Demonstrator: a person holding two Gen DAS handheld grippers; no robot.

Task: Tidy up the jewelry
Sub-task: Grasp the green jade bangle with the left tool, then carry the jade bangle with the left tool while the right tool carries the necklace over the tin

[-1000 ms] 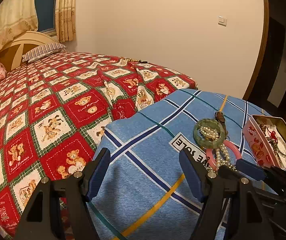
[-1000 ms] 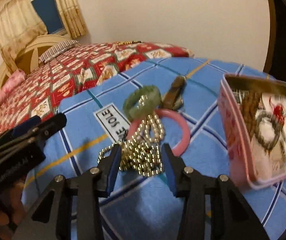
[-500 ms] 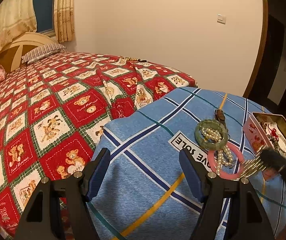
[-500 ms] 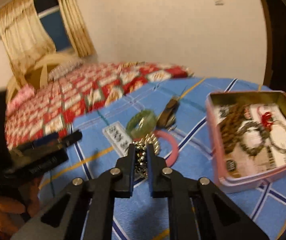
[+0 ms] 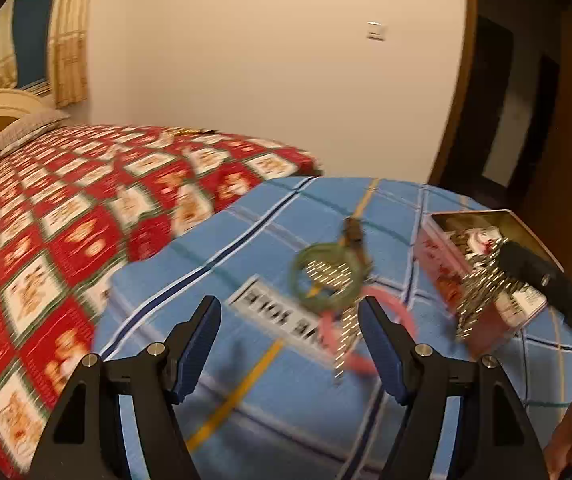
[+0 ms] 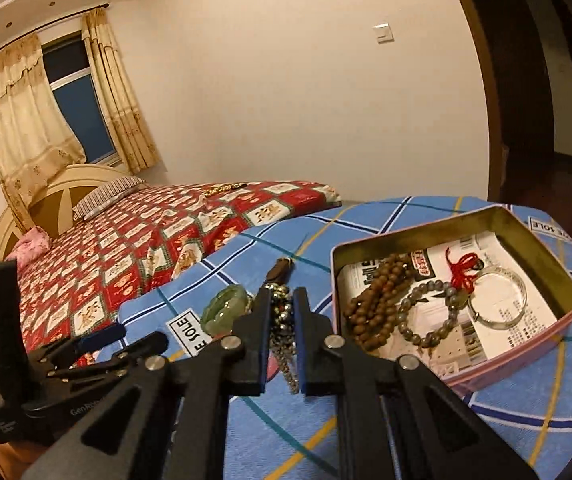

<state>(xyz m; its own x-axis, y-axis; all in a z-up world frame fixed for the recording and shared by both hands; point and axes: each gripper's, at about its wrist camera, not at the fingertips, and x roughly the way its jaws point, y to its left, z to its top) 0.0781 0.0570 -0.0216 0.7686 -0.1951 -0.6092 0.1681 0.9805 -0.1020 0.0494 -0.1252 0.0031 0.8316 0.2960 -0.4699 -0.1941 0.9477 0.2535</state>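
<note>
**Right wrist view: bead string pinched and lifted beside the tin**

Right wrist camera, nearest first: the right hand-held gripper (image 6: 281,312) is clenched on a metallic bead necklace (image 6: 283,344), whose loops hang between the blue pads, clear of the blue checked cloth (image 6: 366,432). Low at the left, the left hand-held gripper (image 6: 125,340) is seen side-on.

In the left wrist picture, which is blurred, the left hand-held gripper (image 5: 290,344) is released, its pads wide apart with nothing between them.

Just past the right fingers lies a green bangle (image 6: 225,308), and beyond it a brown strap (image 6: 279,270). A pink bangle (image 5: 398,316) rests on the cloth near the green one.

To the right stands an open pink tin (image 6: 518,368), lined with printed paper. It holds a brown bead bracelet (image 6: 378,304), a grey bead bracelet (image 6: 430,312) and a thin silver ring with a red knot (image 6: 498,300).

Farther back is a bed with a red teddy-bear quilt (image 6: 125,248).
</note>
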